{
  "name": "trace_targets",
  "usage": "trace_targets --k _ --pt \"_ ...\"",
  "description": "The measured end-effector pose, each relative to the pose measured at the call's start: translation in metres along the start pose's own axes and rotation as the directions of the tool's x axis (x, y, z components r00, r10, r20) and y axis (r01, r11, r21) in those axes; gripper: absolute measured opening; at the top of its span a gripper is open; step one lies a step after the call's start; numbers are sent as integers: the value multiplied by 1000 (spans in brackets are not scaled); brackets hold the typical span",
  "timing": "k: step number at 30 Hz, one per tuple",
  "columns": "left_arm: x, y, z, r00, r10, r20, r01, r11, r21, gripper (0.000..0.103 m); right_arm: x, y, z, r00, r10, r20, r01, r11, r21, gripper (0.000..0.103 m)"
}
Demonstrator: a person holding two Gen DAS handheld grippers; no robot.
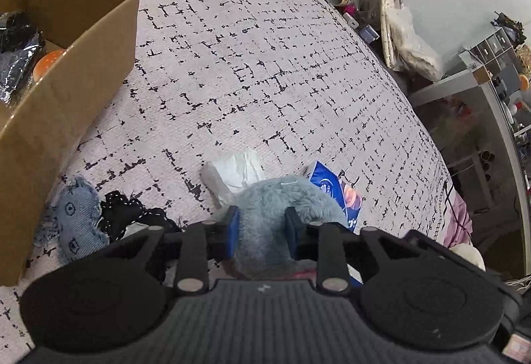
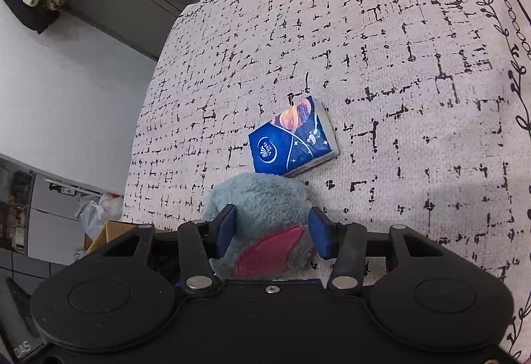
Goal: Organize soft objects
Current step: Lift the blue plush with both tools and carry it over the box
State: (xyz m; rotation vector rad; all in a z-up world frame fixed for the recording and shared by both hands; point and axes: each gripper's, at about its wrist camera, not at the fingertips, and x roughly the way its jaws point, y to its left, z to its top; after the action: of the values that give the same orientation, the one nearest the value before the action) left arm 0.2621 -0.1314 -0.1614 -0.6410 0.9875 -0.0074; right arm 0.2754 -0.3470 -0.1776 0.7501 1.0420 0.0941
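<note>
A grey-blue plush toy (image 1: pixel 282 194) with a pink patch (image 2: pixel 268 252) lies at the near edge of the patterned bedspread (image 1: pixel 265 71). My left gripper (image 1: pixel 262 231) is shut on it, its blue pads (image 1: pixel 234 231) pressed into the fur. In the right wrist view the same plush toy (image 2: pixel 259 194) fills the gap of my right gripper (image 2: pixel 272 232), whose pads (image 2: pixel 227 229) squeeze both of its sides. A blue tissue pack (image 2: pixel 293 138) lies just beyond the toy, and it also shows in the left wrist view as the tissue pack (image 1: pixel 333 188).
An open cardboard box (image 1: pixel 66 91) stands on the bed at the left, with dark items and an orange ball inside. A crumpled white wrapper (image 1: pixel 239 168), a denim scrap (image 1: pixel 78 224) and black lace cloth (image 1: pixel 132 214) lie nearby. Cluttered shelves (image 1: pixel 481 91) stand past the bed's right edge.
</note>
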Motion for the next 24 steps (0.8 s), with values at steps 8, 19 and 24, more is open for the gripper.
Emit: trace_targets --k 8,19,24 --pt "-15 -5 0 999 -20 32 19 999 26 18 -10 5 -2 999 36 18 -35 998 -48 20" --pt "-60 -9 11 993 -54 109 49 998 47 18 -42 32 -12 989 132 69 -120 979 -162 18" --pt "-86 -7 16 987 -56 152 45 996 72 18 -53 47 -19 979 188 78 -169 966 -197 17"
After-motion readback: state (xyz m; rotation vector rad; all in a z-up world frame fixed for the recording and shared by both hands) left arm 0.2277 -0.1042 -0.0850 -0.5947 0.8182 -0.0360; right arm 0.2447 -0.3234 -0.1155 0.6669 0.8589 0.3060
